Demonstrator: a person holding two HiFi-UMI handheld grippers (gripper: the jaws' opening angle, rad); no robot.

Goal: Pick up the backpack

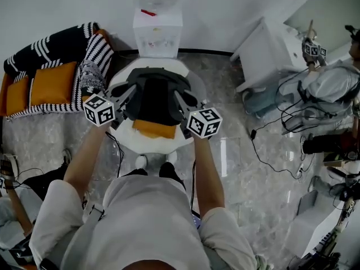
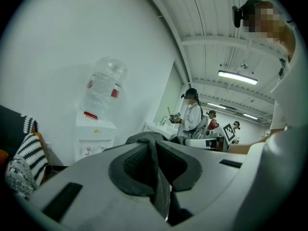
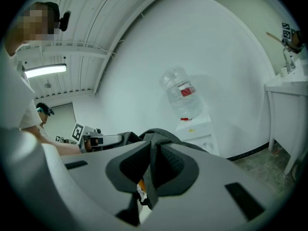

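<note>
Grey fabric is pinched in both tools. The left gripper [image 1: 130, 90] has its jaws clamped on the left strap [image 2: 161, 186], and the right gripper [image 1: 181, 97] has its jaws clamped on the right strap [image 3: 153, 177]. The dark backpack [image 1: 154, 97], orange at its near edge, is held between the two grippers over a round white table [image 1: 152, 145]; whether it touches the tabletop cannot be judged. Beyond it, a water dispenser [image 1: 157, 32] stands against the wall, with a striped sofa [image 1: 95, 49] to its left.
</note>
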